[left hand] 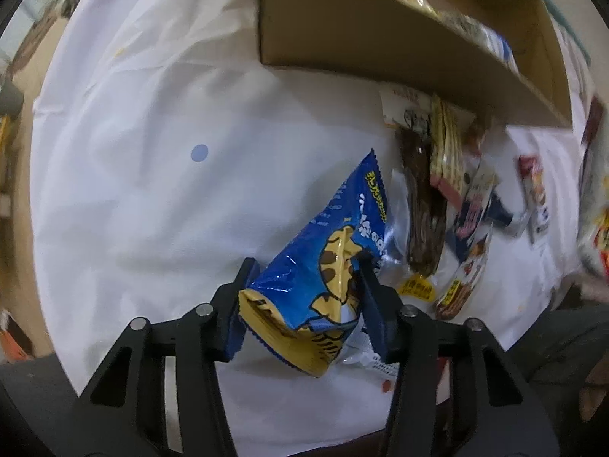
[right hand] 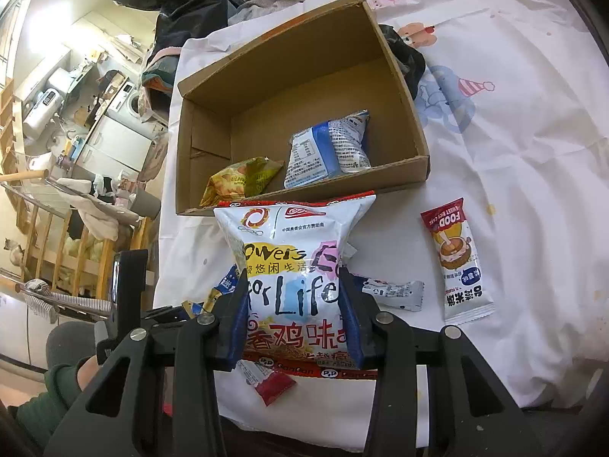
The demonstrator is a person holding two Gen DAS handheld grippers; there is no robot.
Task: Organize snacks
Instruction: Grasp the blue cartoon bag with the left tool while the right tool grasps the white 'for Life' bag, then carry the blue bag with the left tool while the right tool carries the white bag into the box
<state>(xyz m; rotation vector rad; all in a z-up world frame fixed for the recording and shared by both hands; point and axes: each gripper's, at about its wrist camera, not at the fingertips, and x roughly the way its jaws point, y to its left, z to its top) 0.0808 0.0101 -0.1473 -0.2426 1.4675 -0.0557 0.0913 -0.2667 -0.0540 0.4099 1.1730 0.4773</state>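
Observation:
My left gripper (left hand: 306, 262) is shut on a blue and yellow snack bag (left hand: 323, 266) and holds it above the white sheet, below and left of the cardboard box (left hand: 361, 38). My right gripper (right hand: 291, 274) is shut on a white puffed snack bag (right hand: 293, 259) printed "for Life", just in front of the open cardboard box (right hand: 213, 179). Inside the box lie a yellow-green bag (right hand: 239, 181) and a blue-white bag (right hand: 327, 148).
Loose snack packets lie on the white sheet: a brown one (left hand: 422, 205) and others beside the box; a red-white "FOOD" bar (right hand: 458, 262), a grey packet (right hand: 396, 293) and a red packet (right hand: 272, 382). A black bag (right hand: 405, 57) sits behind the box. The bed's left edge drops off.

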